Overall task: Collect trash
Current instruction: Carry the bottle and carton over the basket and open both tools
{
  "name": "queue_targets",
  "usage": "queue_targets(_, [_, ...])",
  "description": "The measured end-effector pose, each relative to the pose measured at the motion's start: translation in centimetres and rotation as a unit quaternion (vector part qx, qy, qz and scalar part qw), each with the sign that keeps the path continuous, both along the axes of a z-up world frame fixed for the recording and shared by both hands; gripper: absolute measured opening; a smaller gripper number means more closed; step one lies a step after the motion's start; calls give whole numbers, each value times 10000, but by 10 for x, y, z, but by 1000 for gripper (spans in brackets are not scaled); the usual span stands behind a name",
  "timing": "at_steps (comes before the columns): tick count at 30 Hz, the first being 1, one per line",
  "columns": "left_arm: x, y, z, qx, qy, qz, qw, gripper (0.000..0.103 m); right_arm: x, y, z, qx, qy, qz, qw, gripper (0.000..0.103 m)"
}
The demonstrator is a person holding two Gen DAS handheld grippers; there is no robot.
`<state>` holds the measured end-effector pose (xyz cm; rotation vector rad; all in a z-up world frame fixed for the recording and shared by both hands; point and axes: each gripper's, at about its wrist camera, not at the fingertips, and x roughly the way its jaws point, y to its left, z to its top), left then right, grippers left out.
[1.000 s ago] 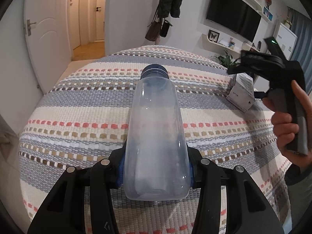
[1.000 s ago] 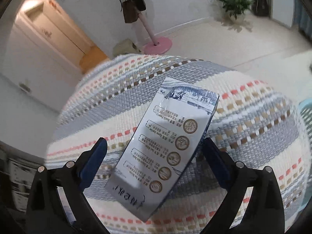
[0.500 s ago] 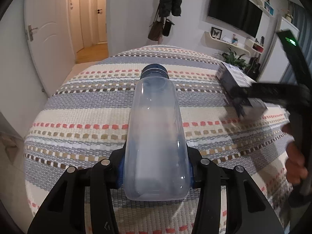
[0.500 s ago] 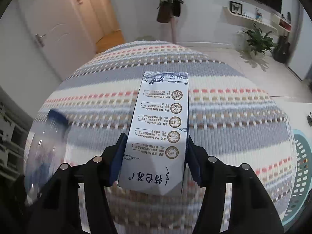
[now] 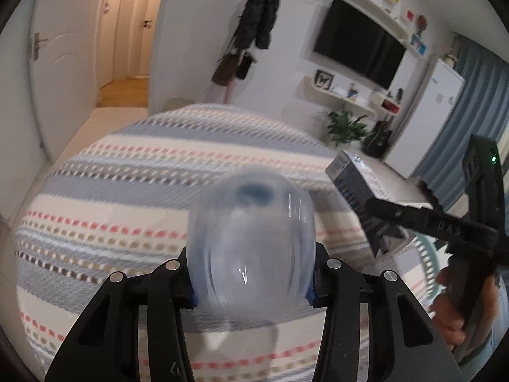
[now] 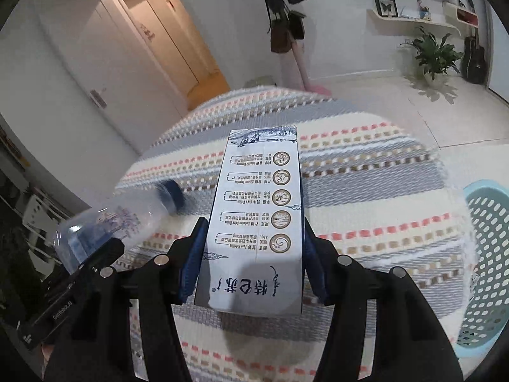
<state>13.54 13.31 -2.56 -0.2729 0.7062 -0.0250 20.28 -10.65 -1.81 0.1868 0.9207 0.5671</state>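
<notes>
Carrying carton [image 6: 259,222] in right gripper [image 6: 253,254], long axis running straight out along the fingers, blue pads pressing both side faces after just closing on it. Gripping bottle [image 5: 251,248] in left gripper [image 5: 253,283], jaws narrowed on its body, cap end pointing away; outline blurred, so exact tilt uncertain. Holding both clear above the striped cover [image 6: 366,191]. Basket [image 6: 486,254] lying just off the cover's right edge, nearer the right gripper.

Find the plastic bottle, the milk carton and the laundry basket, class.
plastic bottle [image 5: 251,248], left wrist view, on its clear base.
milk carton [image 6: 257,222], right wrist view, on its printed side.
laundry basket [image 6: 486,242], right wrist view, on its perforated wall.
</notes>
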Motion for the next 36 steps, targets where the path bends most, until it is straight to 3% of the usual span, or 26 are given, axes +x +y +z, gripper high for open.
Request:
queue_targets(9, [17, -69, 41, 166, -425, -583, 9973, 42, -15, -64, 33, 505, -297, -324, 9978, 53])
queue_targets(17, [38, -152, 58, 286, -644, -1355, 9883, 42, -20, -155, 35, 791, -321, -1075, 9905, 53])
queue_targets(26, [71, -250, 42, 309, -537, -2242, 9726, 41, -14, -264, 8, 856, -136, -2033, 9753, 53])
queue_targets(36, [101, -336, -27, 321, 254, -2881, 9567, 40, -7, -318, -63, 667, 497, -2627, 9613, 53])
